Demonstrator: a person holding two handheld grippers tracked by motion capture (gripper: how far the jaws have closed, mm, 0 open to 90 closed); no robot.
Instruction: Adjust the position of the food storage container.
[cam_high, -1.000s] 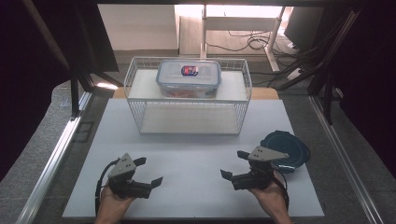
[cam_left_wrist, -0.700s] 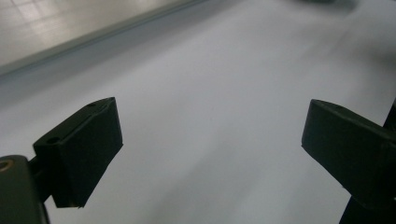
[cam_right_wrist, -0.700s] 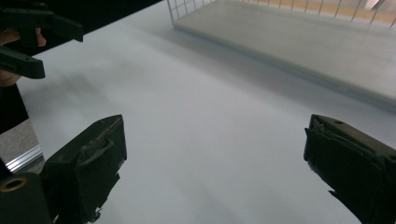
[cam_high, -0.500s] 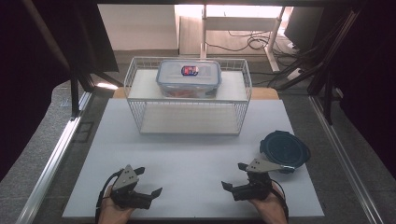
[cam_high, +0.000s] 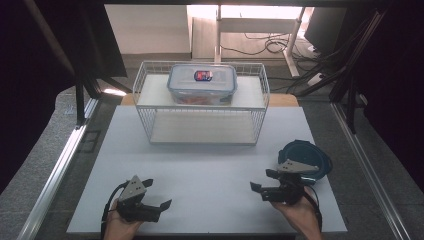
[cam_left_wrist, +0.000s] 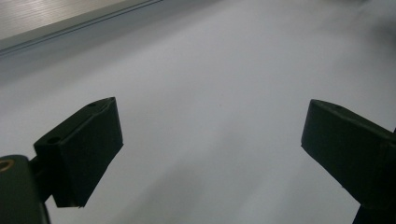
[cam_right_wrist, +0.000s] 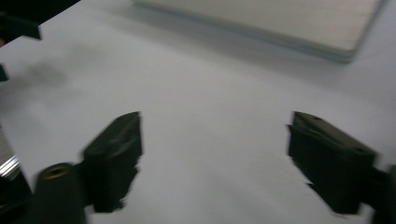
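1. Taking the white table (cam_high: 210, 185) first, we see it carries everything, and its near half lies bare, which gives our hands room to work.
2. On its far half stands the wire basket (cam_high: 150, 112), our landmark, set crosswise to us so both grippers could reach it evenly.
3. On the basket's top shelf sits the clear lidded container (cam_high: 202, 84), raised and central, probably so it can be gripped from both sides.
4. Near the basket's right front corner, toward us, lies the blue bowl (cam_high: 320, 157), just behind the right gripper (cam_high: 262, 181), the thing nearest either tool.
5. The right gripper hangs low, jaws spread wide and holding nothing.
6. The left gripper (cam_high: 159, 195), well in front of the basket's left end, is likewise released and empty, both seemingly poised to begin.
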